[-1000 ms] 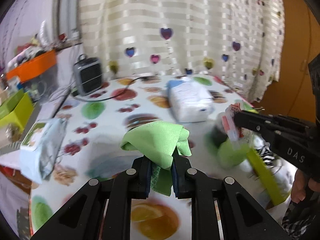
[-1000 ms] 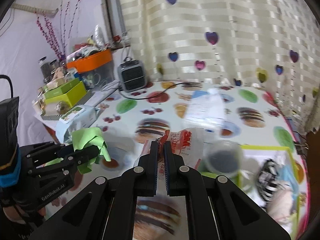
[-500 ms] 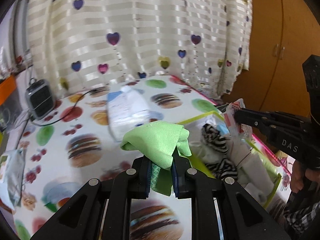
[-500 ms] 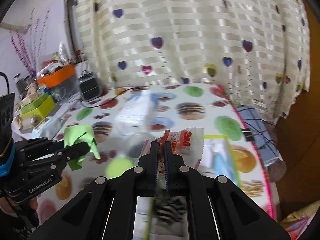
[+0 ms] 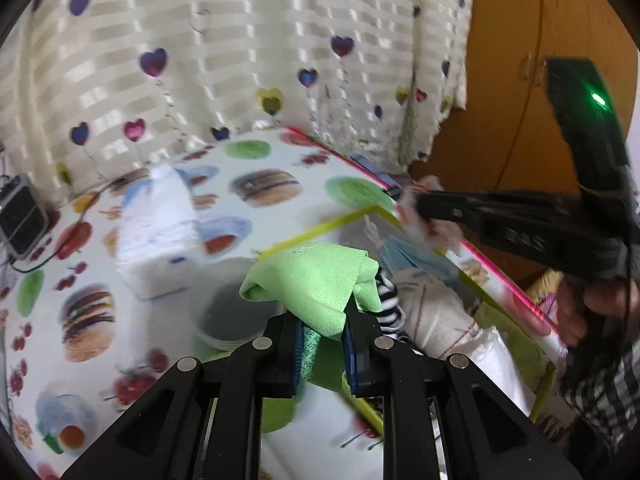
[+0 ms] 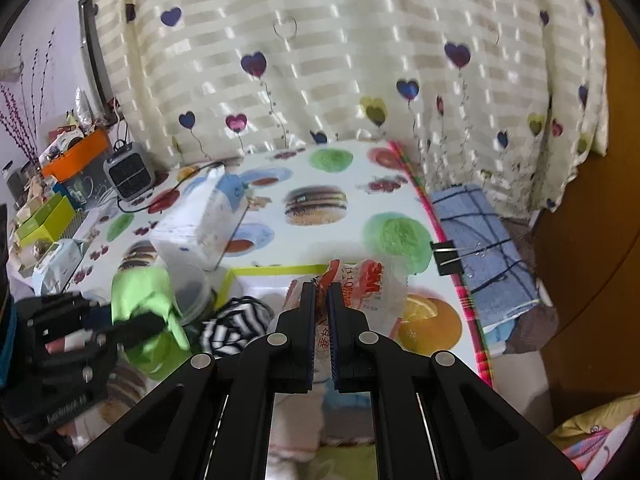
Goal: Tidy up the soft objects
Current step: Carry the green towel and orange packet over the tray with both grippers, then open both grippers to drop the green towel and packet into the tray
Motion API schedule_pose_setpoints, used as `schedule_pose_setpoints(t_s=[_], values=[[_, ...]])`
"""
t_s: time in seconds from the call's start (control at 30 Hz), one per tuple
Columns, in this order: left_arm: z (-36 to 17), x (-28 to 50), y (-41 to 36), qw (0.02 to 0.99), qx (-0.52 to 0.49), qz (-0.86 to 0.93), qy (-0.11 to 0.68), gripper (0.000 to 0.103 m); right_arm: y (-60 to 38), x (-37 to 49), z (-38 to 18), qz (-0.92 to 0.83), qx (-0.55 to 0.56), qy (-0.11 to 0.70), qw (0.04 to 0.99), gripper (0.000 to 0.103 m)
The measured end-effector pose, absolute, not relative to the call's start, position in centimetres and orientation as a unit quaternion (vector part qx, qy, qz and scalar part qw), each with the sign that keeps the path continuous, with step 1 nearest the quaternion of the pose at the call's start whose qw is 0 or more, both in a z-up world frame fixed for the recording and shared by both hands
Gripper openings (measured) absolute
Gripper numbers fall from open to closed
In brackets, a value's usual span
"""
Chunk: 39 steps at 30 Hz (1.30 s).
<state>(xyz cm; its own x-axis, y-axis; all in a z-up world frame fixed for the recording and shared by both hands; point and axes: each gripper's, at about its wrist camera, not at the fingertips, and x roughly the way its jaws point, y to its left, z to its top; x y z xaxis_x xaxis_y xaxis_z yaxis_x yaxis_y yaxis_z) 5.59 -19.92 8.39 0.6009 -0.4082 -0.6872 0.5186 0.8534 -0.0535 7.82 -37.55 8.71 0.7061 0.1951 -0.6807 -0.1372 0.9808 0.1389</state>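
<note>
Fingers of left gripper (image 5: 320,340) clenched on green cloth (image 5: 316,280), right gripper (image 6: 320,332) on 3M packet (image 6: 360,284).

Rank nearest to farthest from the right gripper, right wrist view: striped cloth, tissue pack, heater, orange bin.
From the right gripper, shut on a 3M packet:
1. Striped cloth, just left, in the green-rimmed tray.
2. Tissue pack, left and farther back on the table.
3. Heater, far left, near the curtain.
4. Orange bin, beyond the heater.
</note>
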Motion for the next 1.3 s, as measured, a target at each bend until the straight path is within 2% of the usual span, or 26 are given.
schedule_pose_setpoints(t_s=[0.27, 0.53, 0.8, 0.87, 0.93, 1.03, 1.13, 1.2, 1.27, 1.3], values=[[6.9, 6.1, -22.0, 0.884, 0.093, -0.268, 0.372, 0.016, -38.2, 10.6, 5.6, 0.14, 0.053, 0.404, 0.902, 0.006], [6.3, 5.9, -23.5, 0.886, 0.112, -0.261, 0.365, 0.017, -36.8, 11.2, 4.6, 0.148, -0.001, 0.417, 0.897, 0.006], [5.9, 5.9, -23.8, 0.889, 0.105, -0.242, 0.373, 0.028, -35.8, 10.8, 4.2, 0.135, -0.047, 0.42, 0.896, 0.006], [5.8, 5.9, -23.9, 0.891, 0.106, -0.236, 0.373, 0.037, -35.8, 10.5, 4.4, 0.129, -0.049, 0.414, 0.9, 0.007], [5.8, 5.8, -23.7, 0.891, 0.101, -0.231, 0.377, 0.041, -36.0, 10.0, 4.7, 0.125, -0.043, 0.408, 0.903, 0.008], [6.0, 5.4, -23.3, 0.892, 0.095, -0.23, 0.377, 0.046, -36.4, 9.5, 5.1, 0.118, -0.034, 0.404, 0.907, 0.012], [6.4, 4.6, -23.1, 0.89, 0.088, -0.239, 0.378, 0.057, -36.9, 8.6, 5.7, 0.111, -0.019, 0.397, 0.911, 0.015], [6.7, 3.9, -22.9, 0.891, 0.084, -0.242, 0.375, 0.058, -37.1, 8.2, 6.1, 0.113, -0.009, 0.395, 0.912, 0.021], [6.9, 3.3, -22.6, 0.894, 0.086, -0.237, 0.37, 0.059, -37.2, 7.5, 6.6, 0.105, -0.002, 0.387, 0.916, 0.037], [7.0, 3.0, -22.5, 0.895, 0.084, -0.236, 0.37, 0.059, -37.3, 7.0, 7.0, 0.103, 0.003, 0.382, 0.918, 0.041]])
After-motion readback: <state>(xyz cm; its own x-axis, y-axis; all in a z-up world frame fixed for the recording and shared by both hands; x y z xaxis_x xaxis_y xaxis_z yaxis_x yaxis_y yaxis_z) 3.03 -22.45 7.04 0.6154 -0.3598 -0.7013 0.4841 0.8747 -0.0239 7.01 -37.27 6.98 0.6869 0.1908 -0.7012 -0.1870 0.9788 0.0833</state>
